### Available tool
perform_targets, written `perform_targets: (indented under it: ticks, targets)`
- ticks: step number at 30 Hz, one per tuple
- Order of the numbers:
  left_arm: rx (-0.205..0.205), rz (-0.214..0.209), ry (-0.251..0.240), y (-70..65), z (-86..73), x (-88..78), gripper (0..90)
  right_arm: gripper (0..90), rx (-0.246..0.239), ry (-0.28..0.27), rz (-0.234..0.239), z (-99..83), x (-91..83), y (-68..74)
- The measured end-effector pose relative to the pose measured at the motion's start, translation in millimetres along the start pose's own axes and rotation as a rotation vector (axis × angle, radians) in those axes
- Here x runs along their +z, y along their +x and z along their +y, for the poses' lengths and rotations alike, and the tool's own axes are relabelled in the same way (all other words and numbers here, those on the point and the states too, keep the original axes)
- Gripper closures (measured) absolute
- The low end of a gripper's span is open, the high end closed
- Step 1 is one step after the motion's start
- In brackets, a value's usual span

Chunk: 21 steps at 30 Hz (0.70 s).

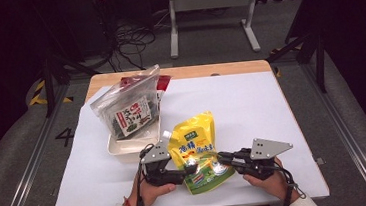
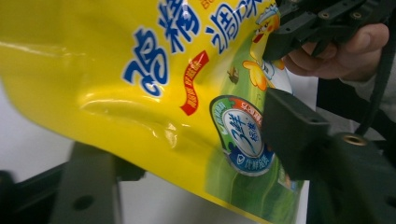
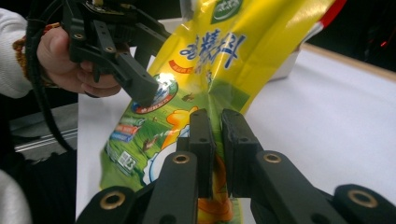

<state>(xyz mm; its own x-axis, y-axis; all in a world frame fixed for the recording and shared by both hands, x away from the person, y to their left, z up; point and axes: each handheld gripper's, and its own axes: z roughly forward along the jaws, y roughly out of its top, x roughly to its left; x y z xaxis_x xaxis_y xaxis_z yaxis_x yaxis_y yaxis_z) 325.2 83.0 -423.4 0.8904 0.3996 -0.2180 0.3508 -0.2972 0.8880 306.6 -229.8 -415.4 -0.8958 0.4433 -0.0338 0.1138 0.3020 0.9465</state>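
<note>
A yellow and green stand-up pouch [image 1: 197, 147] with blue lettering and a white spout hangs tilted over the front of the white table cover [image 1: 251, 107]. My left gripper [image 1: 189, 170] holds its lower left part. In the left gripper view the pouch [image 2: 140, 70] lies between the jaws, one jaw under it and one pressed on its printed face, and the foil is dented. My right gripper [image 1: 222, 159] is shut on the lower right edge. In the right gripper view its two jaws [image 3: 218, 119] pinch the thin pouch [image 3: 219, 51], with the left gripper [image 3: 140, 86] opposite.
A white tray [image 1: 125, 150] stands behind the left hand and holds a clear bag of dark seaweed snacks [image 1: 128, 107]. A red packet [image 1: 161, 82] lies behind it. The wooden table edge [image 1: 183, 73] runs along the back. Cables and a metal frame [image 1: 209, 0] are on the floor beyond.
</note>
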Motion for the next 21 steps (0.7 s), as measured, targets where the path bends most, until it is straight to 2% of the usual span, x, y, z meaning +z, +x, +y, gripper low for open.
perform_targets:
  ticks: [4,6,9,10,11,12,15,18,20,21]
  targets:
    - [0.013,-0.015,-0.042,-0.3,8.8,-13.9,59.3,83.0,-0.054,-0.003,-0.022,9.1,2.1,9.3]
    - [0.041,-0.009,-0.048,-1.6,11.9,-19.1,64.7,82.8,-0.074,0.002,-0.031,11.4,3.9,12.7]
    - [0.087,-0.021,-0.064,-8.0,15.3,-26.6,81.1,81.3,-0.08,0.012,-0.044,14.0,5.4,14.8]
    - [0.087,-0.021,-0.064,-8.0,15.3,-26.6,83.4,81.1,-0.084,0.014,-0.052,14.1,6.5,15.9]
    - [0.117,-0.013,-0.056,-10.2,16.7,-28.2,83.8,81.0,-0.088,0.019,-0.057,14.1,7.5,16.6]
    - [0.125,-0.017,-0.055,-11.1,17.0,-29.2,83.8,81.0,-0.088,0.019,-0.057,14.1,7.5,16.6]
    - [0.125,-0.027,-0.061,-9.8,16.8,-31.8,84.7,79.8,-0.07,0.01,-0.049,15.1,8.0,16.2]
    - [0.147,-0.026,-0.053,-10.7,17.7,-34.3,85.0,76.2,-0.067,0.006,-0.052,16.6,7.3,18.1]
    - [0.164,-0.026,-0.045,-11.0,17.4,-36.0,85.1,65.3,-0.055,0.003,-0.055,17.5,4.4,16.8]
    - [0.162,-0.025,-0.047,-11.3,17.0,-36.9,85.2,64.7,-0.041,0.002,-0.054,17.8,2.2,15.5]
